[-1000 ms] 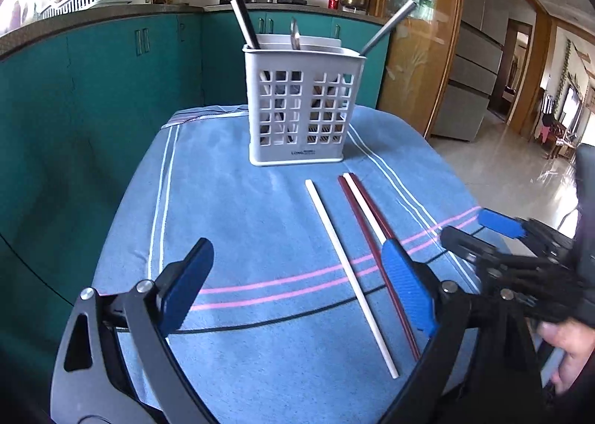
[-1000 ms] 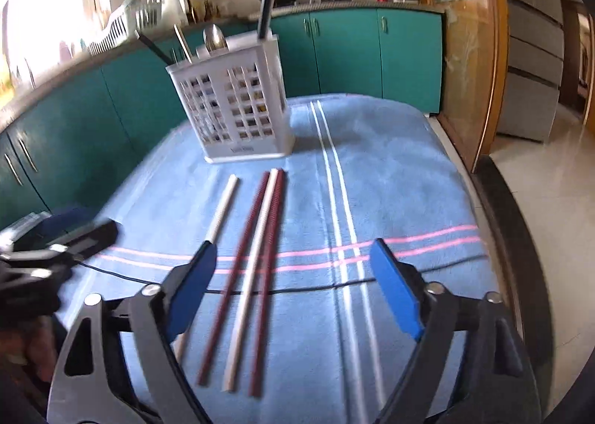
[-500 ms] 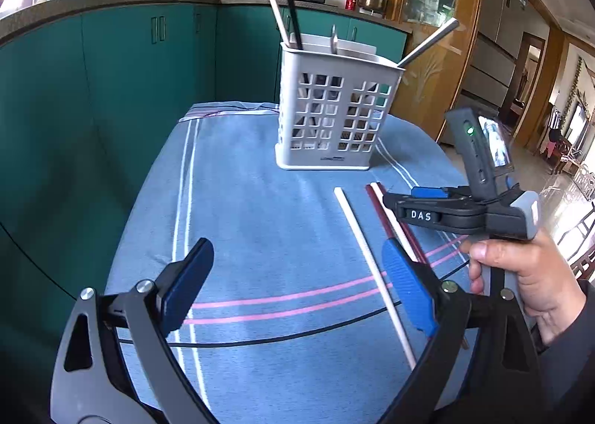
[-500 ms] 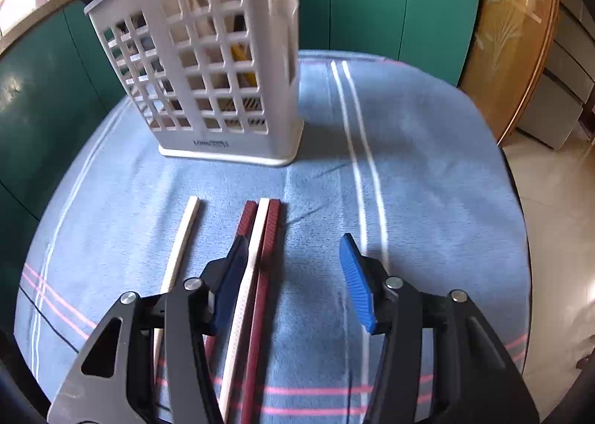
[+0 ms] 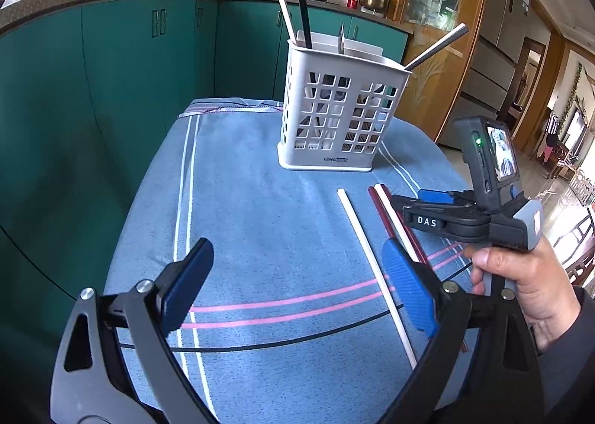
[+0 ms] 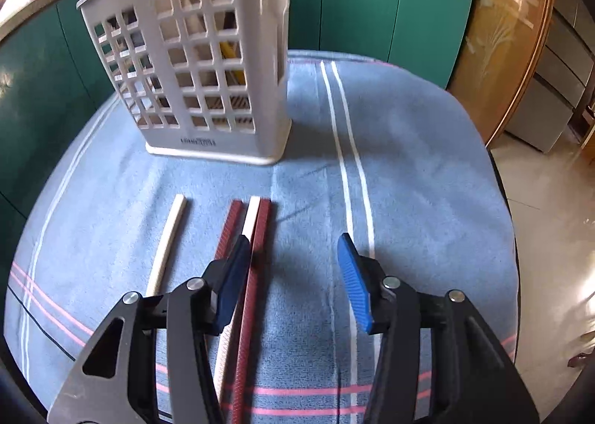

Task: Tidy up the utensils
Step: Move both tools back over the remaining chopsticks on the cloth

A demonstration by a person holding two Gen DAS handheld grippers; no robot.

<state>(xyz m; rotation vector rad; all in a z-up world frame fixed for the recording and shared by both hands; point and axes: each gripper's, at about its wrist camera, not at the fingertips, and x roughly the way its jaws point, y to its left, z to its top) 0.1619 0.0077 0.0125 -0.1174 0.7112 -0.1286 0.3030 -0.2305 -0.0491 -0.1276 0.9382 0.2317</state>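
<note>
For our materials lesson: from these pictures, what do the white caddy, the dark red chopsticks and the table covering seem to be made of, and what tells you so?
White caddy: probably moulded plastic, matte, with an even square grid and a printed label.
Dark red chopsticks: likely plastic or lacquered wood; a fine textured pattern shows, so the look leaves it open.
Table covering: woven fabric, towel-like, with a fuzzy nap and woven-in stripes.

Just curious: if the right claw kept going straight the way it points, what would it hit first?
Probably the blue towel just right of the white utensil basket; depth is hard to judge. The right claw is open, its left finger over the chopsticks.
</note>
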